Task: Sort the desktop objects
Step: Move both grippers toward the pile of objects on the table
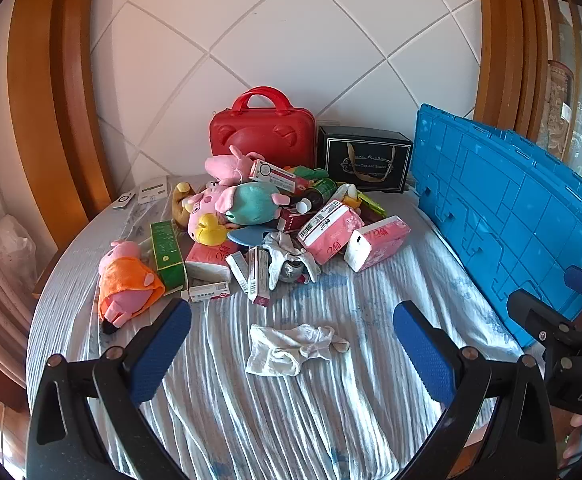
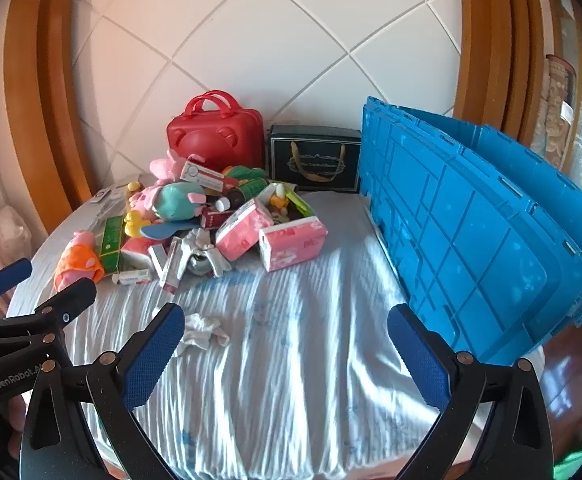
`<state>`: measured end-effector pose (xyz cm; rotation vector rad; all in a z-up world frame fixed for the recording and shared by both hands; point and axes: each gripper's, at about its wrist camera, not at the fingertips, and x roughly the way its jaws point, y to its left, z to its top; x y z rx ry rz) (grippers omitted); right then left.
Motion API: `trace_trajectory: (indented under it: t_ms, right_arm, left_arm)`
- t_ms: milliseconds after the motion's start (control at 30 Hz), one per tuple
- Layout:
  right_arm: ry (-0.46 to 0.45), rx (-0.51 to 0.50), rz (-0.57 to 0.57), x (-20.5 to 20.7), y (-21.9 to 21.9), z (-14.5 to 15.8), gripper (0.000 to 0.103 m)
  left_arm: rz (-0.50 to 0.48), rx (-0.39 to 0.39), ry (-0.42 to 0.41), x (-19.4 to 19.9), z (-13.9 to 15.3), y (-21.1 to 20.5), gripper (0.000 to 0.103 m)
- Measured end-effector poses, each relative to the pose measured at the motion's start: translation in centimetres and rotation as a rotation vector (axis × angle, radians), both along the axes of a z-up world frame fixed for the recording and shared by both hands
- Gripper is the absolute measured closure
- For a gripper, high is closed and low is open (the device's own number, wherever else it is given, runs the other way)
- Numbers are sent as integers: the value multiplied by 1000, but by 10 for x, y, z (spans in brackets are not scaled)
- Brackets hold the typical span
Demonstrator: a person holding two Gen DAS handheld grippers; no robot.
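Both my left gripper (image 1: pixel 291 344) and right gripper (image 2: pixel 285 354) hang spread and empty, and the crumpled white sock (image 1: pixel 291 348) lies crosswise right between my left fingers, nearer that hand, ahead-left of my right.

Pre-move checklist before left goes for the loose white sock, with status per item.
1. Left gripper open: ok, jaws spread wide, nothing held.
2. Right gripper open and out of the way: ok, empty, off to the right of the left one.
3. White sock free of clutter: ok, lies alone on the cloth, apart from the pile.
4. Sock lined up with left jaws: ok, roughly centred between the fingers.
5. Sock lying flat enough for a pinch: cannot tell, it is crumpled.
6. Blue crate ready to receive: cannot tell, only its outer wall shows, inside not visible.
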<state>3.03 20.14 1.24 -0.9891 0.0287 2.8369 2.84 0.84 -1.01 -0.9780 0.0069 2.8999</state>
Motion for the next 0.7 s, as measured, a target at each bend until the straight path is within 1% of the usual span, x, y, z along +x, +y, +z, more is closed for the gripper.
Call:
trace_trajectory:
  t_ms: [233,433,700]
  right_arm:
    - [0,-3,3,-3,1,-2,0]
    - [-3,-14,0,-12,6,-4,0]
    - [-8,-23,12,-26,8,-7,0]
  left_arm:
    - [12,-12,-5,-5,0,2,0]
    - [21,7,-15,-12,2,-2,0]
    - [30,-13,-17,-22,-1,-2,0]
